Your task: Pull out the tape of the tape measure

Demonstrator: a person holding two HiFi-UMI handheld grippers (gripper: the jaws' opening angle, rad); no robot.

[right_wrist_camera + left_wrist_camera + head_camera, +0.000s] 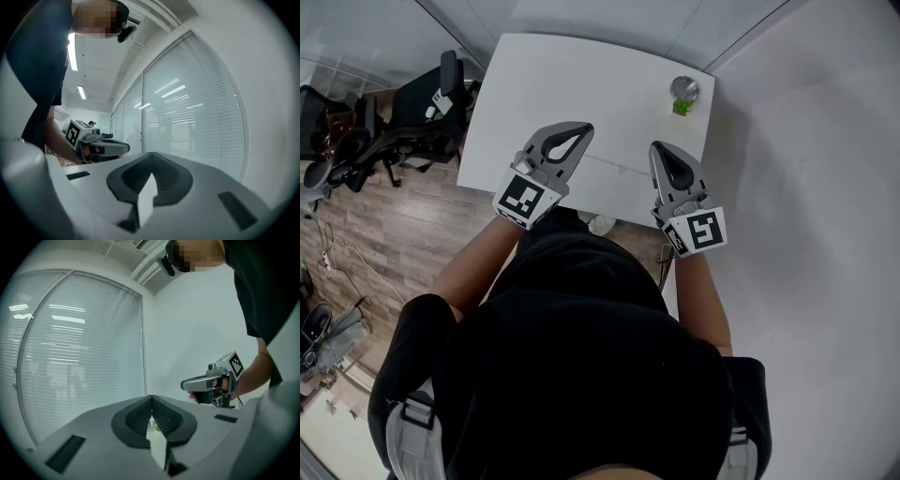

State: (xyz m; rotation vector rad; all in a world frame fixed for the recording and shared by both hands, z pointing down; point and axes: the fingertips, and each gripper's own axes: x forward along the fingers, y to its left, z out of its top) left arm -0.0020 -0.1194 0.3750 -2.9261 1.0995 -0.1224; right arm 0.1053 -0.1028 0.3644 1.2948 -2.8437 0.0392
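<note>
Grey jaws on the left gripper [586, 129] were fully closed, pad against pad, with nothing between them. The right gripper [657, 148] stood the same: jaws together and empty. Both were held level over the near edge of the white table [544, 84], side by side and apart from each other, neither touching the tabletop nor any object.

The tape measure [682, 91] lay near the far right corner of the table, well apart from both grippers and closer to the right one. It appeared as a small round case with a shiny silver top and a green part [682, 108] on its near side. Whether that green part was the pull tab, a strap or a lock could not be told at this size. No tape was drawn out.

Assessment: the case looked light and smooth, so likely to slide on the bare table if pulled without restraint. One gripper should clamp the case across its round body. The other should pinch the end tab of the tape, which is probably thin, stiff along its length and sprung to retract. A firm pinch and a straight pull are advised, as a loosened tab would snap back.
</note>
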